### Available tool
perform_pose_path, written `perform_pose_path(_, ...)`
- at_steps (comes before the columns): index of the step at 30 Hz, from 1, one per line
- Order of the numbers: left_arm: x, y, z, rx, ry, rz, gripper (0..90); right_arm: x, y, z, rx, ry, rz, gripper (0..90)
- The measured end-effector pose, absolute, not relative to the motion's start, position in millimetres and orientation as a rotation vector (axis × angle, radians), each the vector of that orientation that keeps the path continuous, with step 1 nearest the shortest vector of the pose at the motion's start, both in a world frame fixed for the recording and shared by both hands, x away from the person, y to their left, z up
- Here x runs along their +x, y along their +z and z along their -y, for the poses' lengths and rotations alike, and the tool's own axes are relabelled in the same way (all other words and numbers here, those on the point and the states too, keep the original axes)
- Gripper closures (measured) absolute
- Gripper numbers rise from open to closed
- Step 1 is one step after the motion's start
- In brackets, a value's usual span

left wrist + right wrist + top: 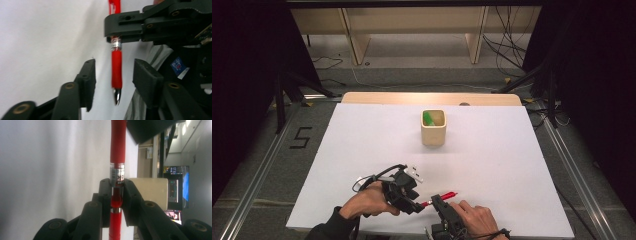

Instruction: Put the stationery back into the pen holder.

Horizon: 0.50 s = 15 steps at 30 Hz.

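Two tongs, one red pen (439, 198), low centre of frame.
Right tongs (117, 192) clamp pen mid-barrel; left tongs (115, 77) half open round tip, not gripping. Handover done; cup (433, 127) w/ green pen awaits.

Black two-jaw left gripper (416, 206) and right gripper (435, 200) (brass-coloured pivot screws), dark sleeves.

R gripper (117, 192) clamped on red pen (118, 142) at mid-barrel; beige holder (152, 192) behind.
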<state>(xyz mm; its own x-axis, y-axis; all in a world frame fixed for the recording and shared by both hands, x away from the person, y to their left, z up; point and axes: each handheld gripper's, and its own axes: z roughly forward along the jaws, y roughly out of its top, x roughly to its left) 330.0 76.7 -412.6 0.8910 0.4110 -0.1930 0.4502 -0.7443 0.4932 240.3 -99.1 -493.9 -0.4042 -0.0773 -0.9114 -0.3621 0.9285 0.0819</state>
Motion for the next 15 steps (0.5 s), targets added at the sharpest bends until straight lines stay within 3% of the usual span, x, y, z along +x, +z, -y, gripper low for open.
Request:
perform_pose_path(7, 332, -409, -92, 2.468, -0.041, -0.657, 32.7, 247, -492, 109, -0.278, 0.329, -1.979, 79.3)
perform_pose_path(15, 330, -410, -105, 2.344, 0.039, -0.704, 25.1, 258, -486, 123, -0.185, 0.348, -1.982, 79.3)
